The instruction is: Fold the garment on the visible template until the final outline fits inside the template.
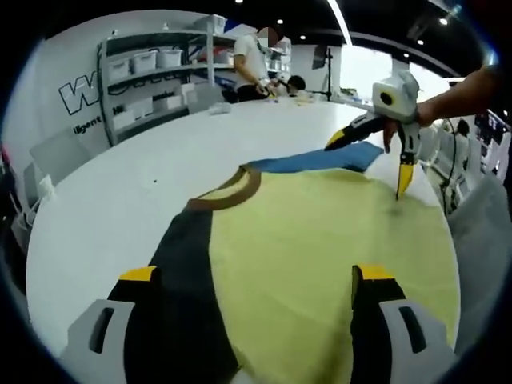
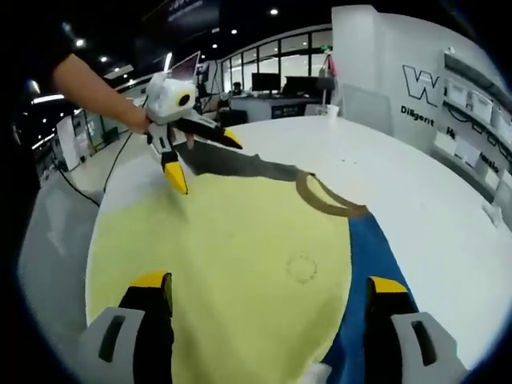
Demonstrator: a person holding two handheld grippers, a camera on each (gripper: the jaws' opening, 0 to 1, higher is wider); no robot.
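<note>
My left claw stands wide, its jaws apart over the pale yellow T-shirt that lies spread flat on the white worktop, one jaw over the black sleeve and the other over the yellow body. My right claw is spread wide too, above the shirt near its blue sleeve, holding nothing. The brown collar lies between the two sleeves.

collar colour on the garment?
Brown collar on the pale yellow garment, with one blue and one black sleeve. Clearest in the right gripper view.
</note>
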